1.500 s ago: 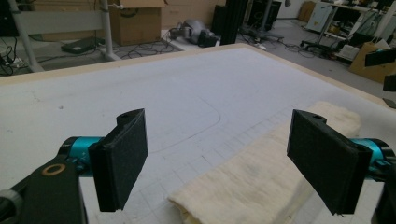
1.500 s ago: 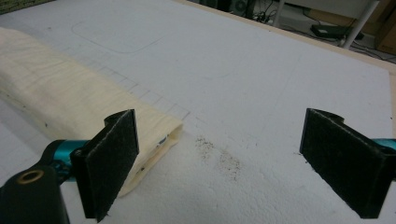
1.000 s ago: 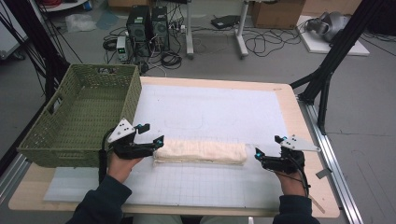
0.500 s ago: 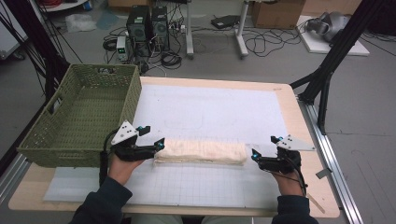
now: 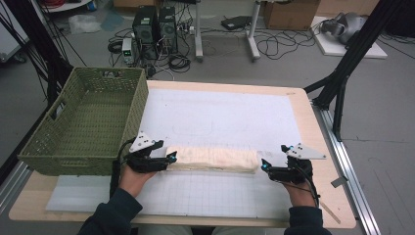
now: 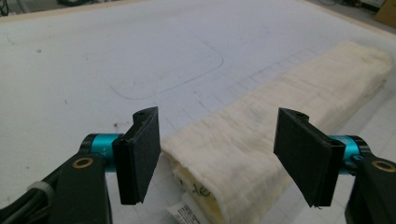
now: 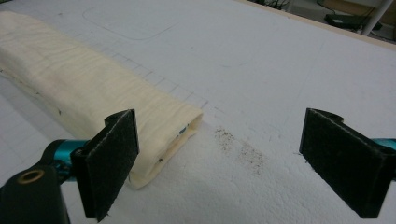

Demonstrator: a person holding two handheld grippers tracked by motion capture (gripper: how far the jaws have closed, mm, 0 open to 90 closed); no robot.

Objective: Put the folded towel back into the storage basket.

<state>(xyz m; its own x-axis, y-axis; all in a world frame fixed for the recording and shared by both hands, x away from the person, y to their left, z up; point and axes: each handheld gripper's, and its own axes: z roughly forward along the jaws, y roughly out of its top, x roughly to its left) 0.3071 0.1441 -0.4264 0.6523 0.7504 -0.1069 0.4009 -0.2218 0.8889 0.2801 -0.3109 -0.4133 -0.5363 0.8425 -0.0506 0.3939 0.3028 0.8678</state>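
Observation:
A cream towel (image 5: 213, 158), folded into a long narrow strip, lies across the near part of the white mat (image 5: 220, 117). My left gripper (image 5: 170, 157) is at the strip's left end and stands open, its jaws astride that end (image 6: 219, 163), where a small label shows. My right gripper (image 5: 265, 165) is open just off the strip's right end. In the right gripper view the towel end (image 7: 154, 116) lies beside the left jaw, with bare mat between the jaws.
A green woven basket (image 5: 83, 122) stands at the table's left edge, close to my left hand. The wooden table edge (image 5: 323, 147) runs along the right. A speckled dark stain (image 7: 238, 144) marks the mat near the towel's right end.
My right gripper has moved left, closer to the towel's right end. My left gripper has stayed at the left end.

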